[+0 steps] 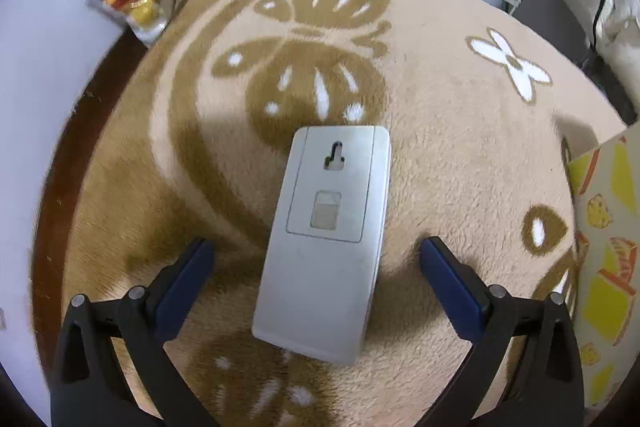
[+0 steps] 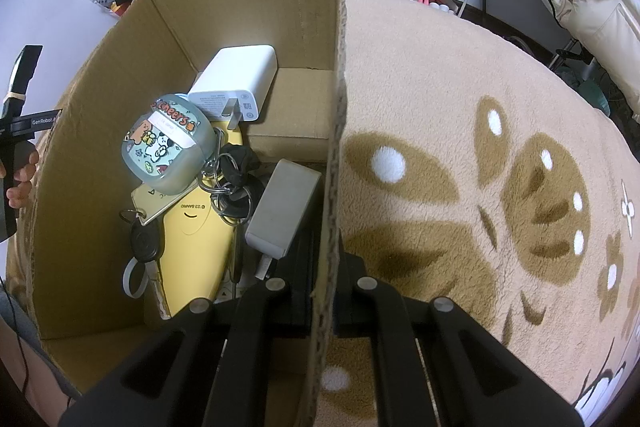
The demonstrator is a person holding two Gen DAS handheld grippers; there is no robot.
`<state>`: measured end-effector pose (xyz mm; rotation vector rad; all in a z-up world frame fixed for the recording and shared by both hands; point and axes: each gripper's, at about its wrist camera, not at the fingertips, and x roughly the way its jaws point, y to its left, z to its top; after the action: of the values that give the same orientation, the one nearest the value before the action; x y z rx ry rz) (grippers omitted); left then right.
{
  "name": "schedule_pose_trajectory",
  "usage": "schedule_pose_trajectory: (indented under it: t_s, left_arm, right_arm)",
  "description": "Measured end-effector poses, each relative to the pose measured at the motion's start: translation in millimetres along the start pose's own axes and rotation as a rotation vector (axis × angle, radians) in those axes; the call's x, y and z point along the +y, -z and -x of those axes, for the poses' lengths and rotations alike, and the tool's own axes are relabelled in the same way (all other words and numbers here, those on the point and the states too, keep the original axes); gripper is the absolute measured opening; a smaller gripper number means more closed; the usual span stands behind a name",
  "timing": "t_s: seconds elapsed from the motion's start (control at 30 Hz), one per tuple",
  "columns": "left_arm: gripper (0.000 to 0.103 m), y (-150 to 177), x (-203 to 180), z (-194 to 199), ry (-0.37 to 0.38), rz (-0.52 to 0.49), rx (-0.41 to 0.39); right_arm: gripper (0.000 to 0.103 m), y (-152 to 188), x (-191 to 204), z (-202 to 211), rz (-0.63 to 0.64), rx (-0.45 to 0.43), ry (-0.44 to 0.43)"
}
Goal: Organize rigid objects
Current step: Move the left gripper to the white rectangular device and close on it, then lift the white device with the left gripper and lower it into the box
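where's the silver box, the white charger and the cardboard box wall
silver box (image 1: 324, 247), left wrist view, middle of its upper face
white charger (image 2: 240, 75), right wrist view, its top face
cardboard box wall (image 2: 334, 107), right wrist view, right wall's upper edge

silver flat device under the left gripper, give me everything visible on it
The silver device is a flat, rounded-corner rectangular slab, metal or plastic by look. Its upward face has a recessed panel with a keyhole mounting slot and a small rectangular latch. It lies flat on the beige blanket, between the open left gripper fingers, untouched.
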<state>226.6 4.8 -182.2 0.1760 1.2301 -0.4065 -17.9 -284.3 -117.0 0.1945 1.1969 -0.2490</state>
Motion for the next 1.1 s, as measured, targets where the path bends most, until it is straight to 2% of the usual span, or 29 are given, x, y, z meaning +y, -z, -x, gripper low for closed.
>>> schedule_pose_trajectory:
  t_s: [0.07,0.17,0.3,0.43,0.5,0.63,0.83,0.9,1.1]
  left_arm:
    - [0.1,0,2,-2,0.019,0.02,0.006]
    - [0.092,2,2,0,0.037,0.023,0.001]
    - [0.074,2,-2,4,0.076,0.018,-0.008]
    - [0.061,2,-2,9,0.108,0.041,-0.006]
    - [0.048,2,-1,13,0.123,0.051,-0.009]
    - [0.048,1,-1,15,0.119,0.051,-0.012]
    - [0.048,5,-13,25,0.043,0.01,-0.023]
    - [0.047,7,-16,29,0.041,0.001,-0.026]
    - [0.047,7,-32,52,0.018,-0.046,-0.088]
  right_arm:
    - [0.007,0,0,0,-0.001,0.0,-0.001]
    - [0.007,0,0,0,0.0,-0.001,0.002]
    - [0.007,0,1,1,0.0,-0.001,0.003]
    - [0.007,0,0,0,-0.003,-0.002,0.002]
    - [0.007,0,0,0,-0.004,-0.003,0.003]
    - [0.007,1,0,0,0.001,-0.004,0.008]
    - [0.007,1,2,1,0.006,-0.005,0.015]
    - [0.007,0,1,2,0.003,-0.005,0.014]
    - [0.007,0,1,2,0.002,-0.004,0.007]
